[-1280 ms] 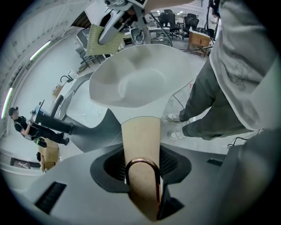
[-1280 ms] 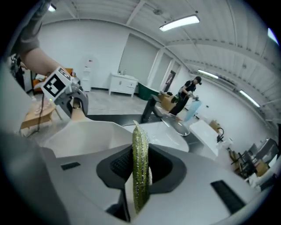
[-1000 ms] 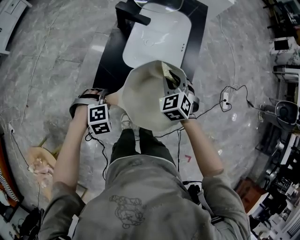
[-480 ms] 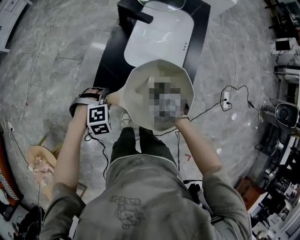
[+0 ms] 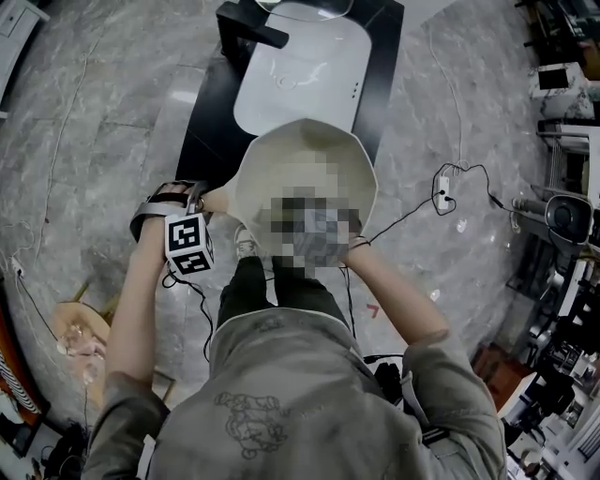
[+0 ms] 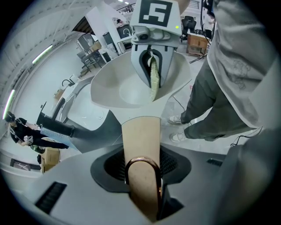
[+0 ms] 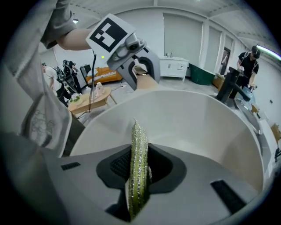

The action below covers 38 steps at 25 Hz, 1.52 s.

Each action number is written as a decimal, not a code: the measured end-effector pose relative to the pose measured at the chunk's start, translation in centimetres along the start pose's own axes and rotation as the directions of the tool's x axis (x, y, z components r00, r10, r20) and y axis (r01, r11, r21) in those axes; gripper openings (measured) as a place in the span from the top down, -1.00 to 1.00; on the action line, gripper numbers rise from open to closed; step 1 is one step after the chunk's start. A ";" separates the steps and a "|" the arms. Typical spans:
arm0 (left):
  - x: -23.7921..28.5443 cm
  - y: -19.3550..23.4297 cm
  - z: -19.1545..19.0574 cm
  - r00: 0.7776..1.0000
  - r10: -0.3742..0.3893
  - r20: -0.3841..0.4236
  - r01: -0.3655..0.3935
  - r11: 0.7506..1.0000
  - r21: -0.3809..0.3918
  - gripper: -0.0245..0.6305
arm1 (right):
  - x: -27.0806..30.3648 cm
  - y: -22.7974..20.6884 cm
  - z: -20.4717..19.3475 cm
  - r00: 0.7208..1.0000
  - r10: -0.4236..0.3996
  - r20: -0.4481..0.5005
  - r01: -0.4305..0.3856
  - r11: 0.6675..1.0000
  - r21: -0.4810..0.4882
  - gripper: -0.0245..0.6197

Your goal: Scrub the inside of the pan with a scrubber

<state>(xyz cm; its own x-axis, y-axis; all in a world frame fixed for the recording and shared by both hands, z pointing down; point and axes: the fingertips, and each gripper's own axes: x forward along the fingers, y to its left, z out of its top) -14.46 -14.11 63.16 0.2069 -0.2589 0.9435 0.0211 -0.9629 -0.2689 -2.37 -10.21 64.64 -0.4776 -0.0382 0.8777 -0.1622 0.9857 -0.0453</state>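
The cream pan is held out over the floor, its tan handle pointing left. My left gripper is shut on that handle, just past its copper hanging ring. In the right gripper view, my right gripper is shut on a thin green scrubber that stands on edge and points down into the pan's bowl. From the left gripper view, the right gripper hangs over the bowl with the scrubber in it. A blurred patch hides it in the head view.
Beyond the pan, a white basin sits in a black counter with a black tap. A cable and socket strip lie on the marble floor to the right. The person's shoes are under the pan.
The right gripper with the scrubber went from the pan's right rim down and inward to the near middle of the bowl. The left gripper kept its hold on the handle.
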 end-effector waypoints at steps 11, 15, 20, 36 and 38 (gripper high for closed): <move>0.1 0.1 0.0 1.000 0.005 -0.010 -0.005 1.000 -0.010 0.42 | -4.8 6.7 -0.3 0.919 0.388 0.067 -0.393 0.897 0.202 0.68; 0.0 0.1 0.1 1.000 0.011 -0.012 -0.011 1.000 -0.009 0.42 | -8.0 7.5 0.7 0.871 0.475 0.122 -0.490 0.849 0.198 0.68; 0.0 0.2 0.1 1.000 0.017 -0.013 -0.017 1.000 -0.008 0.42 | -12.0 2.0 4.7 0.928 0.292 0.231 -0.327 0.936 0.132 0.68; 0.0 0.1 0.2 1.000 0.021 -0.012 -0.021 1.000 -0.018 0.42 | -3.4 -11.8 1.0 0.897 -0.443 -0.008 0.194 0.407 -0.893 0.68; 0.1 0.1 0.2 1.000 0.021 -0.008 -0.021 0.999 -0.025 0.42 | -2.9 -12.2 -1.0 0.890 -0.451 -0.069 0.134 0.401 -0.906 0.68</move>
<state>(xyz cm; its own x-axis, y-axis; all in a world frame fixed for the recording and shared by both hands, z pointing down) -14.24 -14.18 63.15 0.1996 -0.2792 0.9393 -0.0075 -0.9589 -0.2835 1.88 -21.99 63.15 -0.2928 -0.4673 0.8342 0.6536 0.5390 0.5313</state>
